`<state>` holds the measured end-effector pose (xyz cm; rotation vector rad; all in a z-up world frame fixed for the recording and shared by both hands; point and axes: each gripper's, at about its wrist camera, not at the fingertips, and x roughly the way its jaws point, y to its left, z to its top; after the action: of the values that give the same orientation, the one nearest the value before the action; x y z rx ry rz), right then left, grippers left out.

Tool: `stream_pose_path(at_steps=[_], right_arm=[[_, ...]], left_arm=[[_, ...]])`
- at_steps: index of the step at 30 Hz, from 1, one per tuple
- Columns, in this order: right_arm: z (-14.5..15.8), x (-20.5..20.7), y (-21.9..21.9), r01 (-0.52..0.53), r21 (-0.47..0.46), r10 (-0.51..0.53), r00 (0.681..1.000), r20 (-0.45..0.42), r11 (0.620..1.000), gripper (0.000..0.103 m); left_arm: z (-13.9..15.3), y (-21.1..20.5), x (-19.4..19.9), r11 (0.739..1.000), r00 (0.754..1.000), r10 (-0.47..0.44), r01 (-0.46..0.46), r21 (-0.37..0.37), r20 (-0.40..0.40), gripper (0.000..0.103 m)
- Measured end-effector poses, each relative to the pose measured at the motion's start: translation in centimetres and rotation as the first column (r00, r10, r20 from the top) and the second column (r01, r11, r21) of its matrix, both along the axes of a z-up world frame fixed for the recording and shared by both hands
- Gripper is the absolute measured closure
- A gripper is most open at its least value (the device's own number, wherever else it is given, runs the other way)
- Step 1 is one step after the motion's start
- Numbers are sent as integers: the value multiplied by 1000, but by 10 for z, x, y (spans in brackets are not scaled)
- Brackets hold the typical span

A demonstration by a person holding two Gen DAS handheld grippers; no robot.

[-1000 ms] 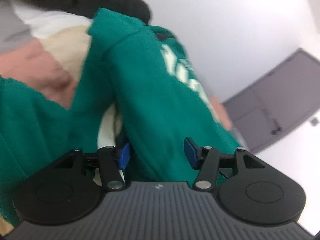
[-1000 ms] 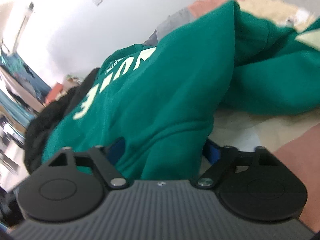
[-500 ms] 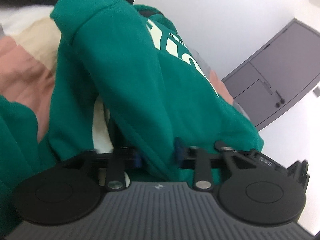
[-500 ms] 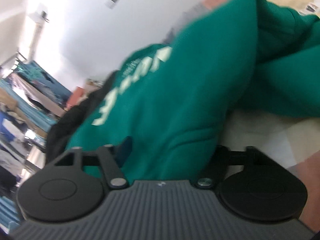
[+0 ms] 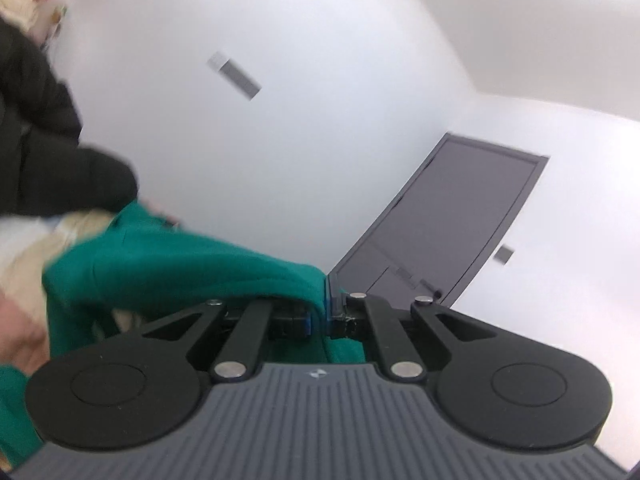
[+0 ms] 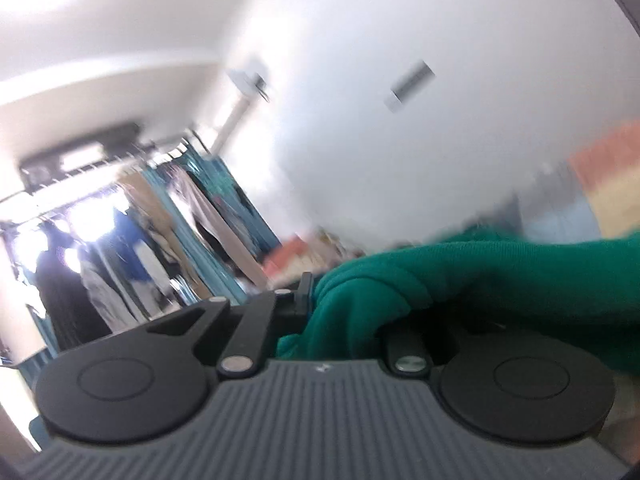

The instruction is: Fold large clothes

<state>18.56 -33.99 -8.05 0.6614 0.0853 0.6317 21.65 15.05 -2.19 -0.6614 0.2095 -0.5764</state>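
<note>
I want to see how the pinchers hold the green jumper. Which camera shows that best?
The left wrist view. There the left gripper is shut on a thin fold of the green jumper, and both blue pads show. In the right wrist view the jumper bunches over the right gripper, hiding one finger, and the picture is blurrier.

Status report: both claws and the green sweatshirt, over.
Left claw shut on green sweatshirt. Right claw just closed, bunched green cloth between its jaws. Sweatshirt lifted, camera views show walls and dark door. Nothing seen blocking.
</note>
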Motion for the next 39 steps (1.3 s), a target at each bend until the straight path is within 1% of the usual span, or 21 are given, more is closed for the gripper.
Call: stream_pose_path(at_steps=[4, 6, 9, 13, 14, 16, 18, 21, 23, 25, 27, 28, 29, 32, 34, 36, 37, 39], right_arm=[[62, -37, -9, 24, -68, -17, 995, 97, 997, 86], [94, -56, -13, 41, -75, -30, 990, 140, 996, 86], [143, -74, -19, 55, -57, -43, 980, 193, 997, 86], [210, -94, -25, 77, -64, -60, 969, 239, 995, 86], [224, -101, -26, 86, -73, -64, 964, 258, 994, 86], [254, -117, -30, 105, -87, -73, 950, 304, 991, 86], [276, -124, -36, 115, -86, -81, 941, 330, 990, 86], [304, -122, -39, 155, -111, -104, 926, 364, 982, 86], [314, -111, -38, 191, -153, -123, 920, 371, 970, 86], [311, -92, -36, 222, -192, -142, 922, 360, 956, 86], [302, -69, -37, 238, -217, -158, 930, 331, 947, 86], [294, -55, -37, 241, -220, -167, 936, 309, 945, 86], [285, -43, -39, 245, -221, -177, 941, 287, 944, 86], [255, 0, -39, 261, -216, -212, 951, 225, 941, 86], [232, 36, -42, 273, -232, -229, 953, 200, 934, 86], [205, 75, -45, 295, -258, -250, 949, 192, 920, 86], [189, 97, -47, 303, -267, -260, 948, 186, 915, 86], [158, 143, -51, 314, -278, -279, 947, 160, 908, 86]], left_arm=[[69, -6, -35, 997, 996, 14, -20, 76, 84, 96], [103, -13, -50, 995, 992, 19, -31, 97, 122, 96], [158, -20, -74, 992, 985, 33, -53, 113, 171, 96], [228, -37, -108, 989, 972, 60, -89, 120, 226, 96], [249, -39, -129, 989, 968, 62, -93, 117, 244, 96], [278, -45, -143, 989, 960, 64, -98, 114, 273, 96], [305, -55, -151, 988, 953, 67, -105, 113, 294, 96], [341, -66, -159, 984, 947, 81, -126, 129, 311, 96], [351, -74, -147, 977, 949, 92, -144, 155, 301, 95], [347, -81, -125, 970, 956, 92, -149, 193, 277, 95], [326, -86, -82, 964, 964, 87, -145, 223, 250, 95], [314, -88, -65, 965, 969, 82, -136, 226, 234, 95], [297, -91, -37, 966, 973, 80, -129, 225, 217, 95], [253, -95, 24, 966, 983, 83, -120, 228, 163, 95], [223, -98, 71, 964, 986, 85, -118, 240, 142, 95], [202, -102, 121, 960, 988, 86, -117, 253, 130, 95], [186, -104, 149, 959, 990, 84, -112, 260, 117, 95], [154, -106, 206, 960, 994, 84, -98, 261, 63, 95]])
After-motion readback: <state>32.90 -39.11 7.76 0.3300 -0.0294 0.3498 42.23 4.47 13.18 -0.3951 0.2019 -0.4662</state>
